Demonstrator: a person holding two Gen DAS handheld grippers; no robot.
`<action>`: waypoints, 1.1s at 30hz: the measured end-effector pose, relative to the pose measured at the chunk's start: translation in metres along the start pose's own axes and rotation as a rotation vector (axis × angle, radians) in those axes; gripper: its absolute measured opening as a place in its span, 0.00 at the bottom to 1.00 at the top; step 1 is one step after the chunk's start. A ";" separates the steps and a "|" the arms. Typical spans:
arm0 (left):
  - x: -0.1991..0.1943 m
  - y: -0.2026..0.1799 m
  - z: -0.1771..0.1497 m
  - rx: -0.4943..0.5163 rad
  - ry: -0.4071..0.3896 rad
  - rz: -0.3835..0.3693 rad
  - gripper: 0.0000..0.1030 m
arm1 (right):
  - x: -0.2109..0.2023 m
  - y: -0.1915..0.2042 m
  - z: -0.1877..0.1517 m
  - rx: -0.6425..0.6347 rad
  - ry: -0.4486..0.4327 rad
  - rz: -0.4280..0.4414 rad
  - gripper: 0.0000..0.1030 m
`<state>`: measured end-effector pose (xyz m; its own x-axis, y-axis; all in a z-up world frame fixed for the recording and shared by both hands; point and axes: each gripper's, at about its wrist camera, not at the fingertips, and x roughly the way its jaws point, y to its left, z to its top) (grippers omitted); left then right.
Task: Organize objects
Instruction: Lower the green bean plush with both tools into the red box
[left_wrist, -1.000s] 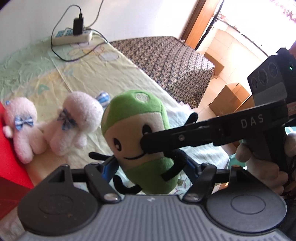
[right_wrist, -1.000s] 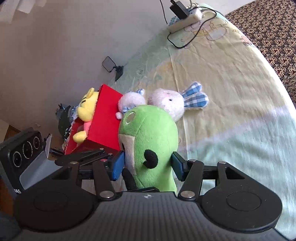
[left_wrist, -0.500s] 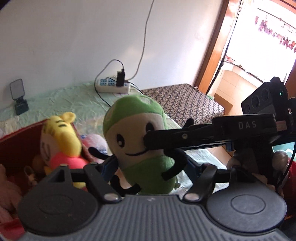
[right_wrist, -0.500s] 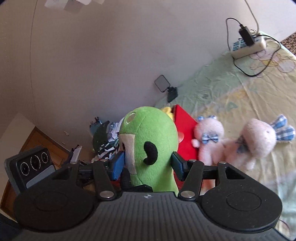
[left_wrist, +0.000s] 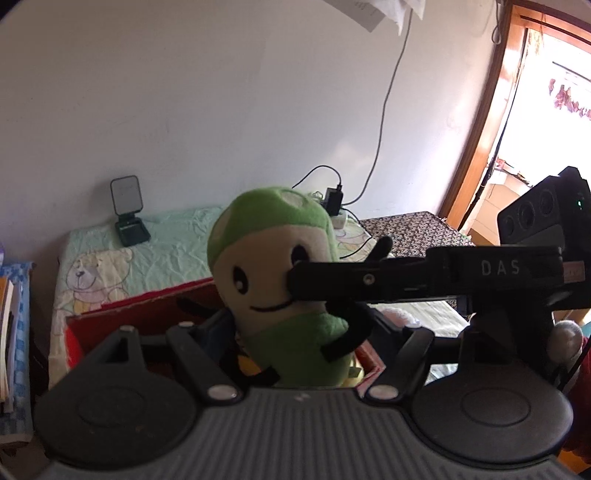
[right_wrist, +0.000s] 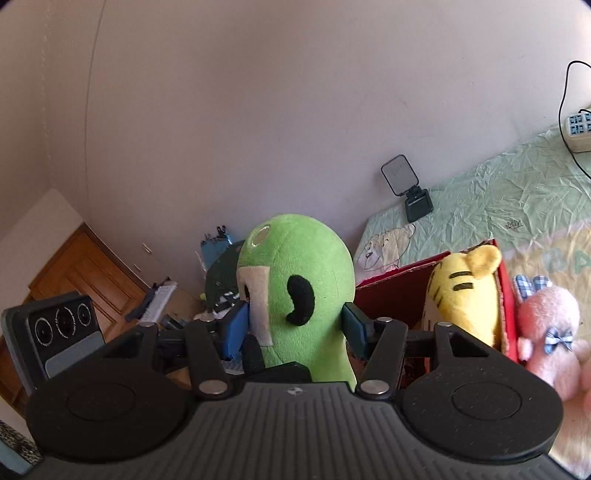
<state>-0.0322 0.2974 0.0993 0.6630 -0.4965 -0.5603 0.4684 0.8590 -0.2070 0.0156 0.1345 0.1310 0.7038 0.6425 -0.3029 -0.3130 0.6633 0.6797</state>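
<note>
I have the green plush (left_wrist: 275, 288) upright and off the bed, pinched between both grippers at once. My right gripper (right_wrist: 295, 321) has its blue pads pressed into the toy's sides, about half open; my left gripper (left_wrist: 295, 332) straddles its lower body, though its pads are mostly hidden, so I cannot tell if it truly squeezes. The red box (right_wrist: 391, 295) sits just beyond and below the right jaws, the yellow tiger (right_wrist: 461, 291) already inside. To do this well I'd carry both hands together over the free part of the box, lower, then release evenly so the toy doesn't tip onto the pink bear (right_wrist: 550, 332) outside
</note>
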 end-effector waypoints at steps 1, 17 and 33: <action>0.003 0.009 -0.002 -0.018 0.009 -0.003 0.74 | 0.008 0.000 0.000 0.001 0.011 -0.012 0.56; 0.079 0.071 -0.051 -0.207 0.196 -0.036 0.72 | 0.078 -0.028 -0.028 0.045 0.196 -0.229 0.56; 0.104 0.067 -0.056 -0.162 0.311 0.036 0.71 | 0.097 -0.038 -0.036 0.063 0.249 -0.355 0.55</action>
<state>0.0353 0.3105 -0.0182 0.4564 -0.4246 -0.7819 0.3327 0.8965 -0.2926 0.0732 0.1852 0.0518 0.5828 0.4568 -0.6721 -0.0344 0.8402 0.5412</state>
